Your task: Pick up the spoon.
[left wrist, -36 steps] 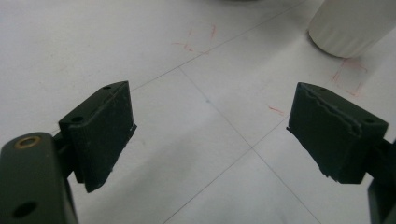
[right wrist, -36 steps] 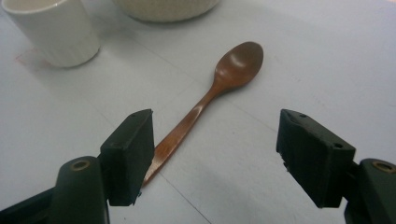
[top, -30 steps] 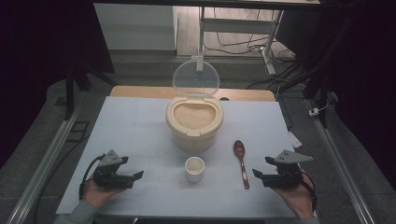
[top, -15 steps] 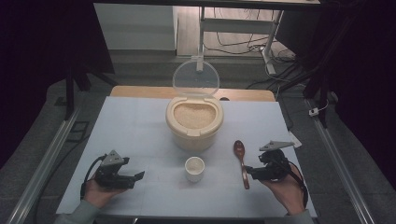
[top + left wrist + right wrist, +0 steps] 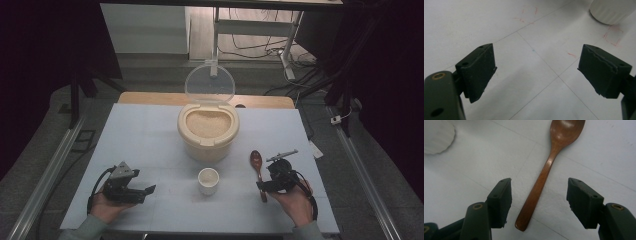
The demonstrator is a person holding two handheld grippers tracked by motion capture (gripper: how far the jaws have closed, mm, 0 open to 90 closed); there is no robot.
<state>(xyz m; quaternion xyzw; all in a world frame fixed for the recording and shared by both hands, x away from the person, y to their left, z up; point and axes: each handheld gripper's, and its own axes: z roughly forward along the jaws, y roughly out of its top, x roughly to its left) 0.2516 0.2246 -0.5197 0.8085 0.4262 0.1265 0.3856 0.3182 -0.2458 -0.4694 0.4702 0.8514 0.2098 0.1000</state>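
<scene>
- The wooden spoon (image 5: 258,170) lies flat on the white table (image 5: 150,130), to the right of the small white cup (image 5: 208,180), with its bowl end pointing toward the rice pot (image 5: 207,132).
- The right gripper (image 5: 265,186) is down at the spoon's handle end. Its jaws are spread, one on each side of the handle, and have just been closing in. The pads (image 5: 502,195) do not touch the wood yet.
- I think it is lined up that way so it can pinch the thin handle and lift the spoon.
- The left gripper (image 5: 145,192) rests well to the left of the cup. Its jaws are spread wide with just bare table between them. It looks like it is waiting.
- The rice pot, right behind the cup, is full of pale rice nearly to the top. Its clear lid (image 5: 209,85) stands up open at the back, so a spoon can go in.
- The cup stands upright, and it looks empty inside.
</scene>
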